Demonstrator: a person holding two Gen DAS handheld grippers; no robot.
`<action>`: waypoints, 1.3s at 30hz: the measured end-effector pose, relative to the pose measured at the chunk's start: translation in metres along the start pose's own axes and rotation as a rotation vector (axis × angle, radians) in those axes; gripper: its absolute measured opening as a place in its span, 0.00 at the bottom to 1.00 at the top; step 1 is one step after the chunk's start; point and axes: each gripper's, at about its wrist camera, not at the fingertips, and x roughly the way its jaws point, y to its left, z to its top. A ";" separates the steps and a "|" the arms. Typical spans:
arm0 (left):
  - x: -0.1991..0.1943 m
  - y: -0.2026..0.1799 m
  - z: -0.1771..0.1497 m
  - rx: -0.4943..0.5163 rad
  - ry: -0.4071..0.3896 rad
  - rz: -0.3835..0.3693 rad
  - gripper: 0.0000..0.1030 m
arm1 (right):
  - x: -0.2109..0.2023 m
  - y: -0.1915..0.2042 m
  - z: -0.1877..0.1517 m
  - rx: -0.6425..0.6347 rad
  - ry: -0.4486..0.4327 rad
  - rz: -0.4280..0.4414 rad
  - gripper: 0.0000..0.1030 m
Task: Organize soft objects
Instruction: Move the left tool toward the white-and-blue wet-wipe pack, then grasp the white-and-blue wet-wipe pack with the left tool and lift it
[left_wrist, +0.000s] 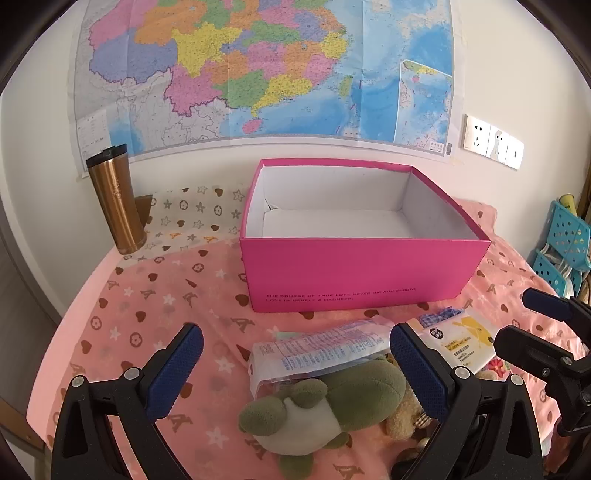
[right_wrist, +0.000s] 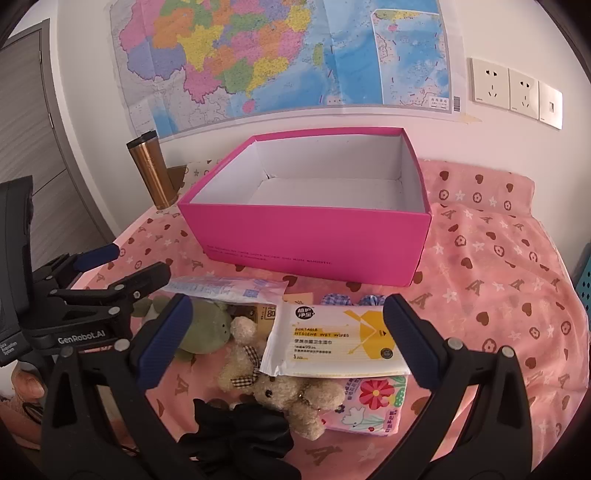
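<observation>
Pink patterned cloth (right_wrist: 498, 280) covers my table. Both my left gripper (left_wrist: 295, 365) and right gripper (right_wrist: 288, 336) gape wide, holding nothing, above the green plush (left_wrist: 325, 402), teddy bear (right_wrist: 273, 384) and wet wipes (right_wrist: 332, 343). Beyond stands the empty pink box (right_wrist: 314, 236). Nothing's packed yet; next I'd pinch one toy.

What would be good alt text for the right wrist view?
An open right gripper hovers over a wet wipes pack, a beige teddy bear and a green plush toy on a pink patterned cloth. Behind them stands an empty pink box.
</observation>
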 end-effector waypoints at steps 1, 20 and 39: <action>0.000 0.000 -0.001 0.000 -0.002 -0.002 1.00 | 0.000 0.000 0.000 0.001 0.000 0.001 1.00; 0.001 0.005 -0.001 0.002 0.007 0.002 1.00 | 0.006 0.001 -0.001 -0.009 0.014 0.037 1.00; 0.019 0.044 -0.013 -0.030 0.073 -0.103 0.99 | 0.056 0.006 -0.002 -0.118 0.153 0.068 0.79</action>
